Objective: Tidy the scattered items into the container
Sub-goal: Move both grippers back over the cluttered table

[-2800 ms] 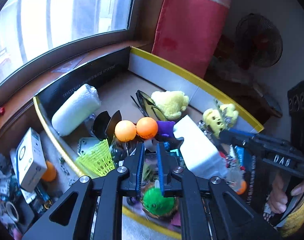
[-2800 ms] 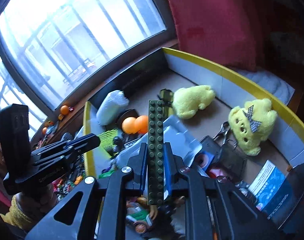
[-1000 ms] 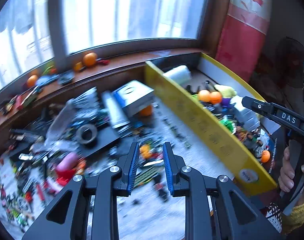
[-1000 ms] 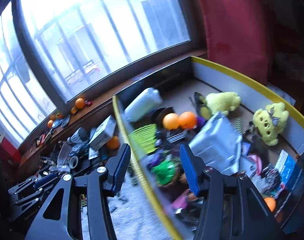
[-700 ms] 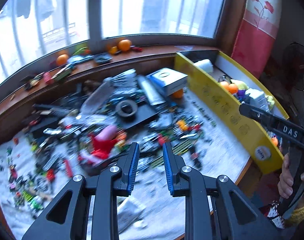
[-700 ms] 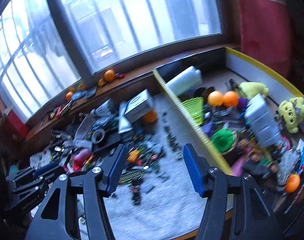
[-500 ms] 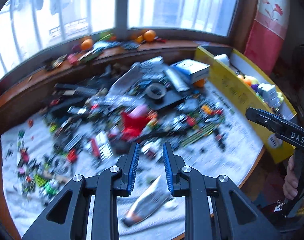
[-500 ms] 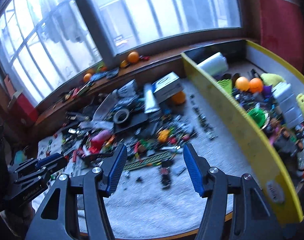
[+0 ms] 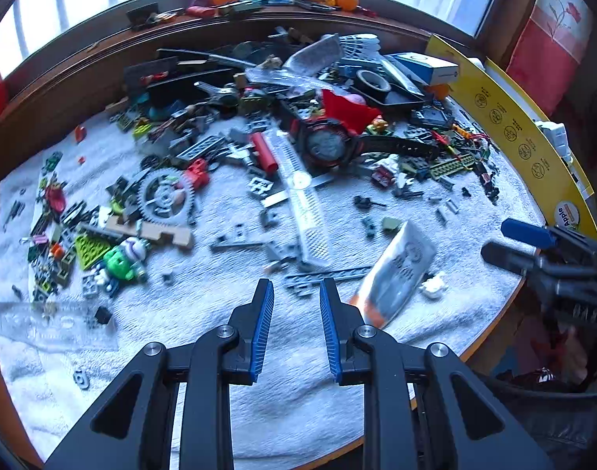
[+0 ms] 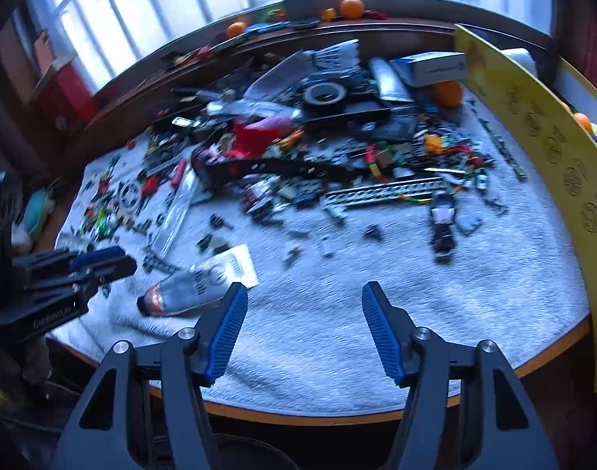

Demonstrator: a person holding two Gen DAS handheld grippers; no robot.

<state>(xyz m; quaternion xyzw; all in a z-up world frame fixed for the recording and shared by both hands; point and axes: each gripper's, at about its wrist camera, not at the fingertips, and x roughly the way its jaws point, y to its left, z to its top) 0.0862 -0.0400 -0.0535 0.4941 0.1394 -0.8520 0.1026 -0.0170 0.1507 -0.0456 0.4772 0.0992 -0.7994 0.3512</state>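
Left wrist view: the left tongs [image 9: 296,293] hang over the towelled desk [image 9: 282,403], jaws slightly apart and grasping nothing. Most of the task is left: the clutter [image 9: 259,149] is spread across the desk, beside the yellow box [image 9: 514,117] at the right.

Right wrist view: the right tongs [image 10: 304,297] are opening, nothing between them, above bare towel near a silver pouch [image 10: 196,278]. Earlier both tongs were over the box, the right one clenched on a long green brick; now both are back over the desk.

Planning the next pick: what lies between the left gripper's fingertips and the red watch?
In the left wrist view, beyond the left gripper: a grey strip, then a white ruler reaching the watch.
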